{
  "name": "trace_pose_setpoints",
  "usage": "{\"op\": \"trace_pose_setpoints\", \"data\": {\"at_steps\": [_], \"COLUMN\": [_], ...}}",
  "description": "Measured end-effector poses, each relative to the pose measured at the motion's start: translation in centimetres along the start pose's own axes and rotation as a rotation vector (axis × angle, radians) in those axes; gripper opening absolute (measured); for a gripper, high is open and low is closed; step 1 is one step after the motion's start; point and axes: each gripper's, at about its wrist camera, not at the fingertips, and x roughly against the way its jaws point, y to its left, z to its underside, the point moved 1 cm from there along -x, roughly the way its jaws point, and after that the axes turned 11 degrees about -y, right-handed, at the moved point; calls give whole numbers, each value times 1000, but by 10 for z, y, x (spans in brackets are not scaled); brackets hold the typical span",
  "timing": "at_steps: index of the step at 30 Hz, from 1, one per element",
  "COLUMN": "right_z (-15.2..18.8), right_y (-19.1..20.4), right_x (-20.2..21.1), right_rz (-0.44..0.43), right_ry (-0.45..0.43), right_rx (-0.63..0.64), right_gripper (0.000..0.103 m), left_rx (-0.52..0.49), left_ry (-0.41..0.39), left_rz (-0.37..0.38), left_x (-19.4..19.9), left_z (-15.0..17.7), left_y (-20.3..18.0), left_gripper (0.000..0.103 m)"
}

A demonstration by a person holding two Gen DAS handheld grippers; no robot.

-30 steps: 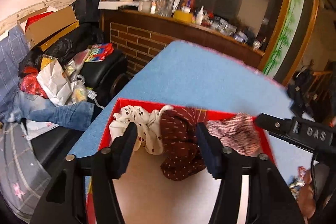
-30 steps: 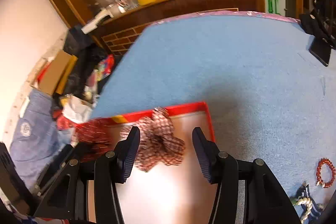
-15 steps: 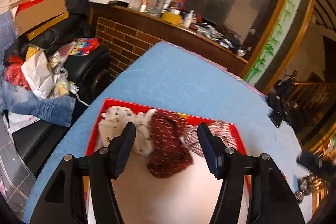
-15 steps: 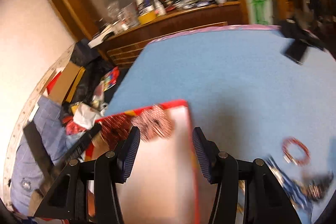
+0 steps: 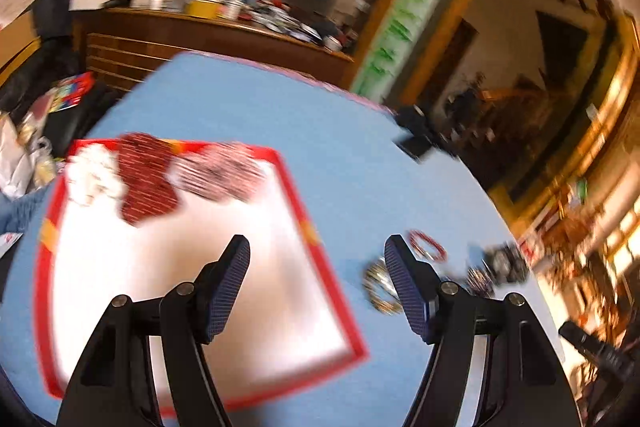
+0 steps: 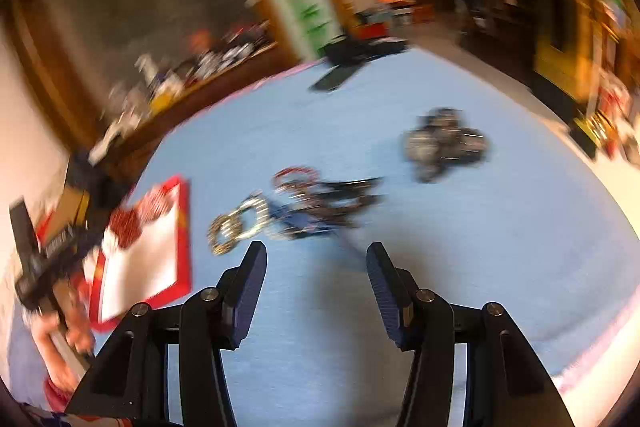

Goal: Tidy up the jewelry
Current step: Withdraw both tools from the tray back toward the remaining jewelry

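A lived-in home, this: a cluttered wooden counter [image 5: 224,23] packed with bottles, a blue-clothed table [image 6: 460,227], bags [image 5: 24,155] heaped alongside.

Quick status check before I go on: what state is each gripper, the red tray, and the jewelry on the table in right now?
left gripper: open, empty, above the tray's right edge.
right gripper: open, empty, over the blue table.
red tray: holds three fabric scrunchies at its far end; the rest bare.
gold-and-silver bracelet: on the table, outside the tray.
red bead bracelet: on the table, outside the tray.
dark jewelry cluster: on the table, too blurred to detail.
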Motion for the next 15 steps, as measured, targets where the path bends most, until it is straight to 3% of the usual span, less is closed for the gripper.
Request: {"op": "trace_pose_setpoints", "data": {"at_steps": [9,12,15], "right_z": [3,2,2], "right_y": [-65,-77,-88], "right_x": [-8,-10,-10], "right_rz": [45,73,93], "right_ry": [15,11,15], "right_rx": [-161,-156,-152], "right_gripper": [56,56,56], "left_rx": [-156,-186,-220], "left_ry": [147,172,184], "left_rz": [166,129,73], "left_x": [-70,-97,-113], "left_z": [41,46,38], "left_y": [-125,-134,-112], "left_gripper": [69,68,68]}}
